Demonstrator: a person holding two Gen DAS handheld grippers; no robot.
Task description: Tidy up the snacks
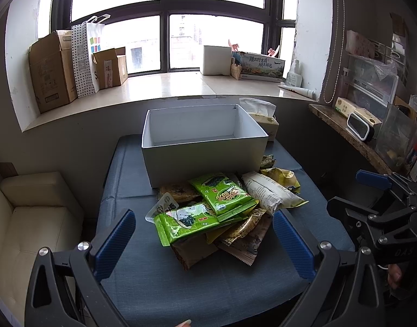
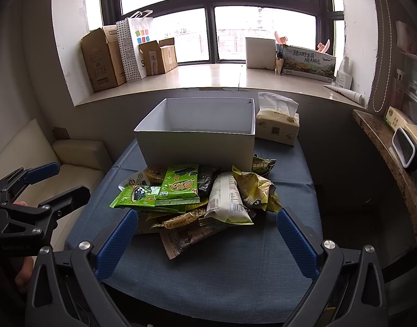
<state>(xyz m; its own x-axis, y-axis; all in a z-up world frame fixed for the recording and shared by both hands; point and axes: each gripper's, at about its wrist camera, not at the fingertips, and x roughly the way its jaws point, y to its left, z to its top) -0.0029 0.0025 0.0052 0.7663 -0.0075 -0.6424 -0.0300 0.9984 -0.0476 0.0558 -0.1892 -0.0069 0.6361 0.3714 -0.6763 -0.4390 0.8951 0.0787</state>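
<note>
Left gripper (image 1: pixel 204 234) and right gripper (image 2: pixel 207 234): both spread wide, empty. Snack pile (image 2: pixel 197 199) partly hides lower packets; white box (image 2: pixel 197 147) at 12 o'clock.

Heap of snack packets (image 1: pixel 219 209) (image 2: pixel 197 196), green ones on top, at 6 o'clock of open white box (image 1: pixel 205 160) (image 2: pixel 197 147).

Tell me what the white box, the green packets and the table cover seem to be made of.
White box: likely matte cardboard; thin flat walls, crisp folded corners, no shine.
Green packets: glossy plastic film or foil laminate, by the printed, crinkled surface and crimped end seals.
Table cover: woven blue fabric; visible weave texture and fold creases.
</note>
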